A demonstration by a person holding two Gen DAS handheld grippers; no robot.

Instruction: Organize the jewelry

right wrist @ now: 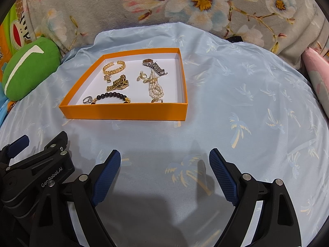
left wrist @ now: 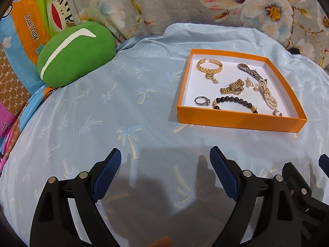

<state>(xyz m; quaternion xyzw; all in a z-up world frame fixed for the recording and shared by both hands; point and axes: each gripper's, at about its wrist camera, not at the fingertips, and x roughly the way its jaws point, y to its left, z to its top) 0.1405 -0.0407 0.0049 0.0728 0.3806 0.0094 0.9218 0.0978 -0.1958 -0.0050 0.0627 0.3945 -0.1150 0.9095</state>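
Observation:
An orange tray (left wrist: 236, 121) (right wrist: 123, 112) with a white floor lies on the light blue cloth. In it lie a gold chain bangle (left wrist: 209, 66) (right wrist: 114, 66), a silver watch (left wrist: 251, 72) (right wrist: 155, 65), a gold watch band (left wrist: 232, 87) (right wrist: 118, 84), a pearl strand (left wrist: 268, 96) (right wrist: 155, 88), a black bead bracelet (left wrist: 234, 100) (right wrist: 112, 96), a silver ring (left wrist: 201, 100) (right wrist: 87, 99) and small earrings (left wrist: 249, 82) (right wrist: 143, 76). My left gripper (left wrist: 165, 156) is open and empty, near and left of the tray. My right gripper (right wrist: 164, 158) is open and empty, in front of the tray.
A green plush cushion (left wrist: 76, 53) (right wrist: 28, 68) lies at the left. A floral blanket (left wrist: 185, 4) (right wrist: 205, 6) runs along the back. A pink item (right wrist: 316, 76) sits at the right edge. The left gripper's body (right wrist: 35, 170) shows beside the right one.

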